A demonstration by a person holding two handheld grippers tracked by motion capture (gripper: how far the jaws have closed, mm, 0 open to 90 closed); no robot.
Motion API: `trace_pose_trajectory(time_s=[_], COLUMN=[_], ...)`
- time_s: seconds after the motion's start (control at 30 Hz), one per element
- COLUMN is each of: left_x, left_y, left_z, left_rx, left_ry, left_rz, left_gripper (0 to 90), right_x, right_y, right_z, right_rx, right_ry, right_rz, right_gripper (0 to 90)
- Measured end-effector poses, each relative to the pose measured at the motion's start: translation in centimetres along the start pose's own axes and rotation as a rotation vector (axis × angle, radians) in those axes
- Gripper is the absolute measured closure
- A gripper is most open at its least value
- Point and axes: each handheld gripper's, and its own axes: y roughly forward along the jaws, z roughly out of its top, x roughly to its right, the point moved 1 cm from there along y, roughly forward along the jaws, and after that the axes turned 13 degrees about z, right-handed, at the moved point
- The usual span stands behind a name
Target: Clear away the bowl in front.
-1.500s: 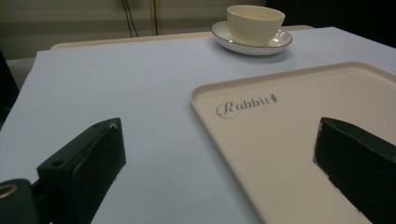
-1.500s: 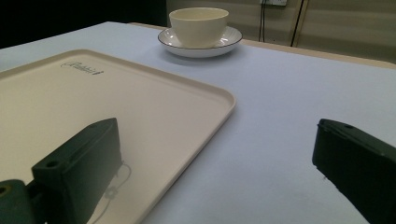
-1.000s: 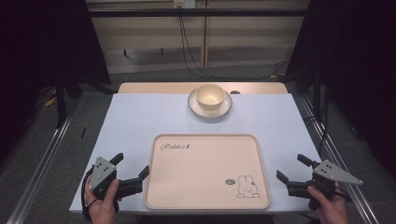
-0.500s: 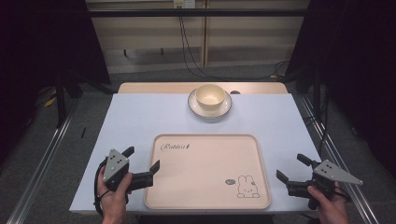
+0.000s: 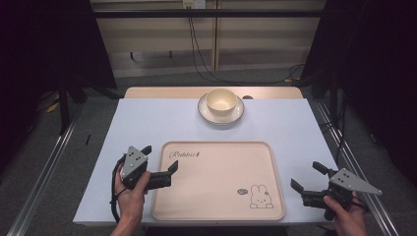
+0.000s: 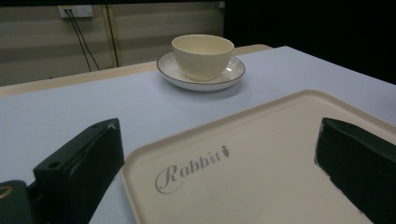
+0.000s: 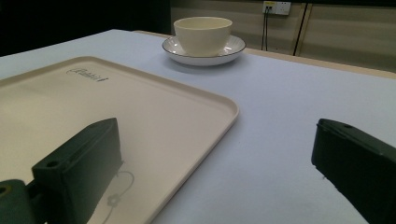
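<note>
White table point(image 5: 147, 123) carries a tray point(image 5: 216, 147) near the front and a cup point(image 5: 221, 100) on a saucer point(image 5: 237, 112) behind; left gripper point(image 5: 159, 164) straddles the tray's left rim, right gripper point(image 5: 305, 177) beside its right edge, both fingers apart

I worked at a pale blue-white table point(image 5: 147, 123) with a wooden far edge. Beyond it stood a beige panelled wall point(image 5: 157, 44), cables point(image 5: 196, 49) hanging from a socket point(image 5: 192, 4). Grey floor point(image 5: 93, 123) and black curtains point(image 5: 44, 44) flanked me.
</note>
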Motion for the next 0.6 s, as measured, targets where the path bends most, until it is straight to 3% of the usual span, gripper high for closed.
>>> trace_pose_trajectory(time_s=[0.43,0.53,0.6], left_x=[0.3,0.5,0.6], left_y=[2.8,3.9,4.2], left_z=[1.2,1.9,2.0], left_rx=[-0.011,-0.038,-0.030], left_ry=[0.014,0.041,0.039], left_rz=[-0.023,-0.069,-0.084], left_gripper=[1.9,1.5,1.6], right_x=[-0.1,-0.1,-0.1], right_y=[0.0,0.0,0.0], right_z=[0.0,0.0,0.0], right_rx=[-0.001,0.000,0.002], right_ry=[-0.005,-0.005,-0.005], right_rz=[0.006,0.008,0.005], right_gripper=[1.4,1.4,1.4])
